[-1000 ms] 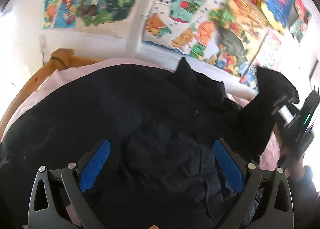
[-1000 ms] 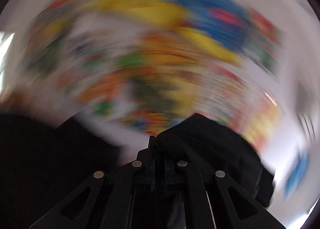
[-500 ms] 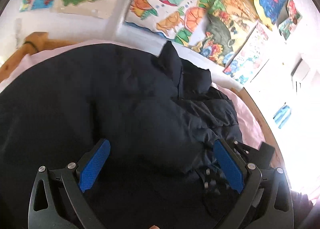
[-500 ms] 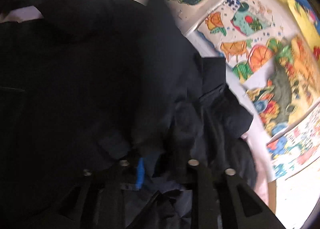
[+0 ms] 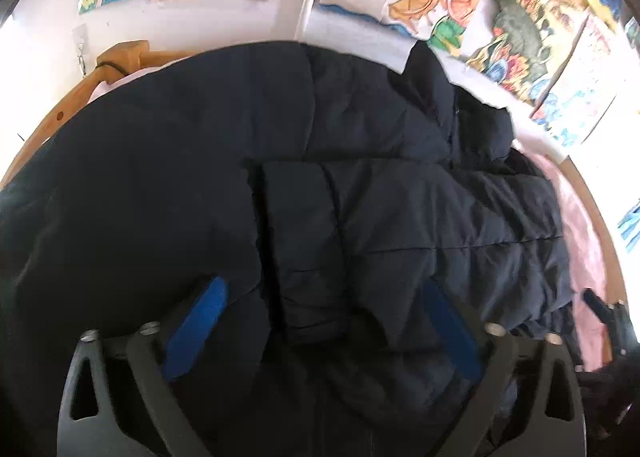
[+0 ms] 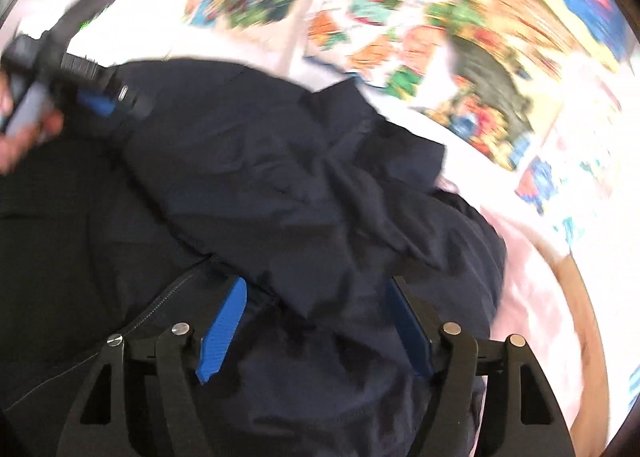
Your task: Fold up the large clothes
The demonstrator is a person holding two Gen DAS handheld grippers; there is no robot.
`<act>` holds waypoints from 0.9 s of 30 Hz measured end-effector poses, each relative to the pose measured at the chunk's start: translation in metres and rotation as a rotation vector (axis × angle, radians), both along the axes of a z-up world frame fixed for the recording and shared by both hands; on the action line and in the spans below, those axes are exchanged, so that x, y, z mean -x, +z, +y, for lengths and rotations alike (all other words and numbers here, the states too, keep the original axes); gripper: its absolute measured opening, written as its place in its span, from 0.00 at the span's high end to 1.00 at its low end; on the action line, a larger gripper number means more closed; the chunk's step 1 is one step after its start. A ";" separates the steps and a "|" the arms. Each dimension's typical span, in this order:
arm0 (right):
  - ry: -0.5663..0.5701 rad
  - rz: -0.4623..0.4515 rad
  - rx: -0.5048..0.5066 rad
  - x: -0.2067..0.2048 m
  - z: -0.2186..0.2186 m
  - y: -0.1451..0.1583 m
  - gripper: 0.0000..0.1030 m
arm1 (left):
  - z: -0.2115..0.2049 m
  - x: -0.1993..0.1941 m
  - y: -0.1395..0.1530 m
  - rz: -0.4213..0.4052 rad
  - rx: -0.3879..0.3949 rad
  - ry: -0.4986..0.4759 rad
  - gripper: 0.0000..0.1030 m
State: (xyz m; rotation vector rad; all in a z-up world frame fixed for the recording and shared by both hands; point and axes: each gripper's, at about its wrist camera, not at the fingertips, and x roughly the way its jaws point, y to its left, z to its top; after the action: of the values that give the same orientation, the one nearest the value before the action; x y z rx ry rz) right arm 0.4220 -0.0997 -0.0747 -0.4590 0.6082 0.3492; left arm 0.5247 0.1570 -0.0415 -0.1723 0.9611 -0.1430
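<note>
A large dark navy puffer jacket (image 5: 248, 161) lies spread on a bed with a pink sheet (image 5: 576, 225). One sleeve (image 5: 420, 209) is folded across its body, cuff toward the middle. My left gripper (image 5: 324, 297) is open above the jacket, holding nothing. My right gripper (image 6: 316, 297) is open just over the folded sleeve (image 6: 280, 185), with nothing between its blue pads (image 6: 224, 325). The left gripper also shows at the upper left of the blurred right wrist view (image 6: 100, 101). The right gripper's edge shows at the lower right of the left wrist view (image 5: 612, 321).
A wooden bed frame (image 5: 80, 97) curves around the bed on the left and also on the right (image 6: 588, 329). A white wall with colourful posters (image 5: 500, 9) stands behind the bed.
My right gripper has opened and let go of the sleeve, which now lies across the jacket's body. Both views have shifted; the left gripper stayed open.
</note>
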 end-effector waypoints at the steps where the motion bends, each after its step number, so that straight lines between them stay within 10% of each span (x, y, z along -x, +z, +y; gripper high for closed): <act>1: -0.022 0.001 -0.022 0.002 -0.006 0.001 0.31 | -0.004 -0.002 -0.001 0.006 -0.036 0.006 0.47; 4: -0.077 0.007 -0.091 0.006 -0.021 0.002 0.31 | -0.007 -0.012 -0.007 0.037 -0.072 0.038 0.89; 7: -0.137 0.002 -0.125 0.003 -0.031 0.002 0.31 | -0.004 -0.011 -0.007 -0.013 -0.079 0.065 1.00; 16: -0.420 -0.026 -0.123 -0.018 -0.068 -0.001 0.23 | 0.006 -0.004 0.007 -0.112 -0.243 0.147 1.00; 24: -0.496 0.170 -0.094 -0.058 -0.077 -0.054 0.23 | 0.020 0.015 0.021 -0.151 -0.097 0.097 0.98; 26: -0.474 0.162 -0.116 -0.052 -0.079 -0.051 0.23 | 0.024 0.029 0.033 -0.161 -0.072 0.087 0.81; 27: -0.459 0.158 -0.138 -0.048 -0.080 -0.048 0.23 | 0.026 0.034 0.037 -0.165 -0.058 0.090 0.54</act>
State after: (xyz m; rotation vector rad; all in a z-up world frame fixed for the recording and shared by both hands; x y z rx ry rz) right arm 0.4703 -0.1799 -0.1224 -0.1504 0.8161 -0.0116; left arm 0.4903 0.1826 -0.0042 -0.1474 0.7912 -0.0453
